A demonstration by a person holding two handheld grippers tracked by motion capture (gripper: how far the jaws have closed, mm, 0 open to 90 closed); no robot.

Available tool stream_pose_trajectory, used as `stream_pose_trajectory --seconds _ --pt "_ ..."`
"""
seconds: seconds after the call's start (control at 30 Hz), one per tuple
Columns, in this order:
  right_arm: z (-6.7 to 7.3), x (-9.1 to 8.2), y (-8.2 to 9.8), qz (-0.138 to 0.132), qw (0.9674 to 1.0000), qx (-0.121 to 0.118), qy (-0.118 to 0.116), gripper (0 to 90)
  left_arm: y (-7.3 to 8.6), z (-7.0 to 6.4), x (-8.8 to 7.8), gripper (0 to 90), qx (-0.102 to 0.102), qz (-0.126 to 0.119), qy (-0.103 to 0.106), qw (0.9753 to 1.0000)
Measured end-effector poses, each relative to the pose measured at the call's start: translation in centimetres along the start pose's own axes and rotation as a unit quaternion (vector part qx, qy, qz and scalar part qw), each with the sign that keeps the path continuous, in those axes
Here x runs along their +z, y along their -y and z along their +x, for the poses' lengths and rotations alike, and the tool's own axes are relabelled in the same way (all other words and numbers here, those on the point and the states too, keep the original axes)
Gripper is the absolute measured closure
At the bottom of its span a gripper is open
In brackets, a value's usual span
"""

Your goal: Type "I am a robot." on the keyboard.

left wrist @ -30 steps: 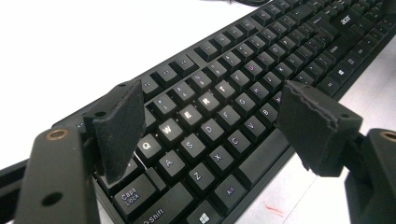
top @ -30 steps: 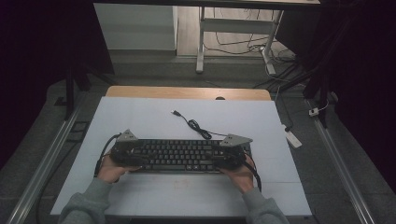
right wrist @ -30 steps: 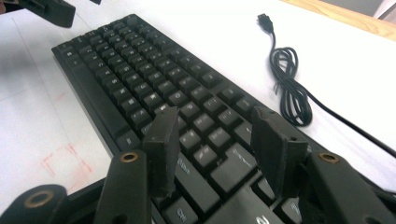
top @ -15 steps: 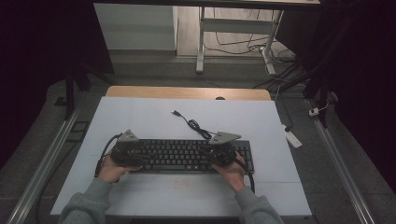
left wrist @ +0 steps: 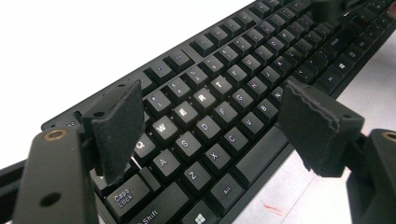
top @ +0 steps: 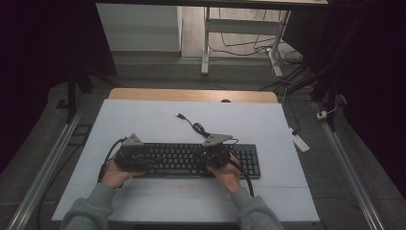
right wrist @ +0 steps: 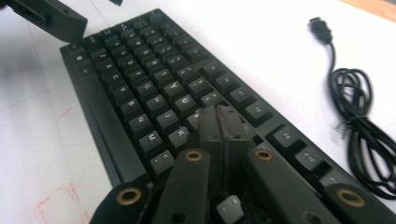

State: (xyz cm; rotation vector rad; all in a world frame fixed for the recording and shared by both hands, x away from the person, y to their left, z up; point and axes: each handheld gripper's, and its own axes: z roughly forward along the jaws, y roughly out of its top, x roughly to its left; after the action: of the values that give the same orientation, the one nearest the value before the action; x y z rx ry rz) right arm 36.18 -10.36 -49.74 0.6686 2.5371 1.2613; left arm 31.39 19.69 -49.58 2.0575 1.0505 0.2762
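- Right gripper (right wrist: 219, 116): jaws have just been closing and now stand fully together, pads touching, nothing between them. A second ago it sat wide open at the right end of the keyboard (top: 189, 160); now it hangs over the letter keys right of the middle.
- From the right gripper view, the joined tips sit above the J/K/U area, just over the keycaps. Can't tell if they touch a key yet.
- I read that as a switch from holding to poking: closed jaws make one blunt tip for pressing a key.
- Left gripper (left wrist: 219, 116): unchanged from a second ago. Jaws wide open, holding nothing, parked over the left end with Q/W/E/R/T and A/S/D between the pads.
- Left pads hover above the keys; no contact that I can see.
- Keyboard lies flat on the white surface (top: 143, 120), long side toward me, near the front edge. Same spot as before, so moving the right gripper inward didn't drag it.
- Its cable (top: 194, 125) lies loosely coiled on the surface just behind it, plug end free and unplugged.
- Number pad end now uncovered, with my right hand (top: 229, 176) at the front edge of the keyboard.
- Next, by my guess: a short push down on one key. Risk: the tip is wider than one keycap, so it could catch a neighbour.
- Left gripper isn't pinning the keyboard down, so a slanted push could slide it.
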Motion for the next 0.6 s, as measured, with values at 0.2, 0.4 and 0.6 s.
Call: stream_pose_trajectory --seconds 0.2,0.4,0.6 --pt "0.0 1.3 -0.2 0.01 0.9999 0.0 -0.001 89.2 0.0 0.0 0.0 23.3 0.001 0.003 0.0 1.0" --pt "-0.2 2.4 -0.2 0.024 0.9997 0.001 0.002 89.1 0.1 0.0 0.1 23.3 0.002 0.004 -0.001 1.0" --pt "-0.3 2.9 -0.1 0.032 0.9995 0.002 0.003 89.2 0.1 0.0 0.2 23.2 0.003 0.007 0.0 1.0"
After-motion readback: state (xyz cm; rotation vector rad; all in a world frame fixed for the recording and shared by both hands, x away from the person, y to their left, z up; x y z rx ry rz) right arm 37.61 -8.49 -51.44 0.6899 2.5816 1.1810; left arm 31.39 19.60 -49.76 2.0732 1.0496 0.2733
